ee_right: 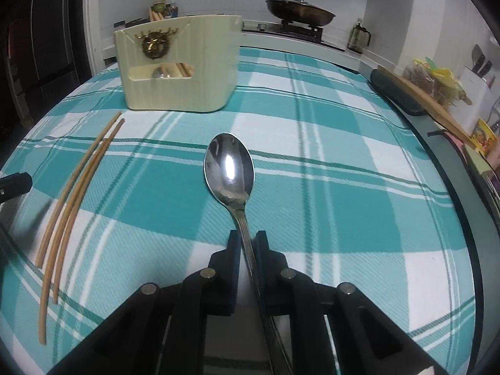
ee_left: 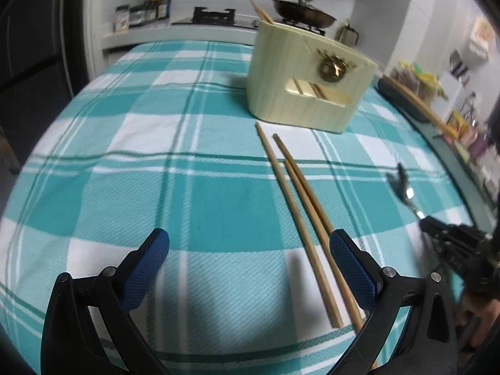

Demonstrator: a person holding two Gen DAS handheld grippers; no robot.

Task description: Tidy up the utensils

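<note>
Gripping spoon (ee_right: 229, 168) handle: right tool (ee_right: 247, 243), clear only in right view.

A teal-and-white checked tablecloth (ee_right: 312, 187) covers the table. Behind it, a lidded frying pan (ee_right: 300, 12) sits on a gas stove (ee_right: 300, 28); a glass French press (ee_right: 359, 36) stands to its right.

Steel spoon (ee_right: 229, 168) — bowl up, above cloth; three wooden chopsticks (ee_right: 72, 200) flat beside cream holder (ee_right: 181, 72).
</note>
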